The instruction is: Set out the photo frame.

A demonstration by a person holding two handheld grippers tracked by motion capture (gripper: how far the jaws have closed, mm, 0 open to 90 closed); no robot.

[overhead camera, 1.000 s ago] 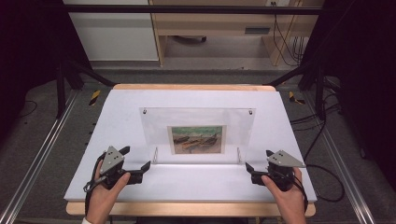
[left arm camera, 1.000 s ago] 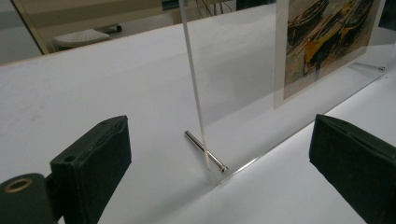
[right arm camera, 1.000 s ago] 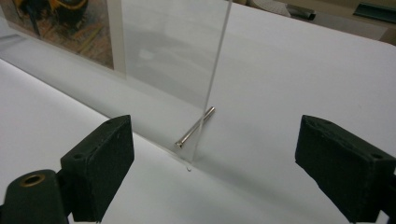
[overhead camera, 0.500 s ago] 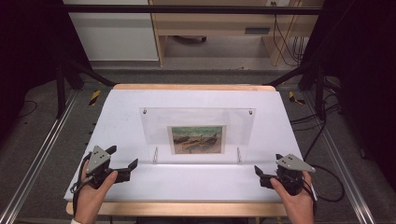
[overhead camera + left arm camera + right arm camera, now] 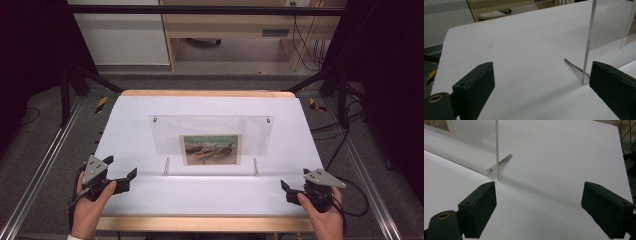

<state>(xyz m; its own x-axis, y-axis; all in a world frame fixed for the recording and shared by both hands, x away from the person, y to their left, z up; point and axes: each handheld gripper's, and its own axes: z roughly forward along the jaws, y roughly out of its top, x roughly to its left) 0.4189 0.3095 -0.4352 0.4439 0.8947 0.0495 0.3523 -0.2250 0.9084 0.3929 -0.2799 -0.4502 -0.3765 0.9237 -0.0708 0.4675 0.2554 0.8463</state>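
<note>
Item in hand: clear acrylic picture frame (image 5: 211, 142), standing upright at the middle of the white table (image 5: 210, 195), with one printed picture of boats (image 5: 211, 149) inside it.
Frame count: one panel assembly; two fasteners at its top corners; two metal support pins at its foot, left pin (image 5: 166, 166) and right pin (image 5: 255, 166).
Left gripper (image 5: 116, 180): held at the near left of the table, well apart from the frame; jaws spread wide, nothing between them.
Right gripper (image 5: 290, 192): held at the near right, likewise apart from the frame; jaws spread wide and empty.
Left gripper view: the frame's left edge (image 5: 587, 42) and one pin (image 5: 574, 66) lie ahead, between the jaws' line of sight.
Right gripper view: the frame's right edge (image 5: 496, 150) and one pin (image 5: 500, 163) lie ahead.
Progress, as judged: the frame stands assembled and untouched; neither gripper has contact.
Remaining, as judged: approach from both ends and take hold of the frame's edges; all handling is yet to be done.
Other items on table: none noted.
</note>
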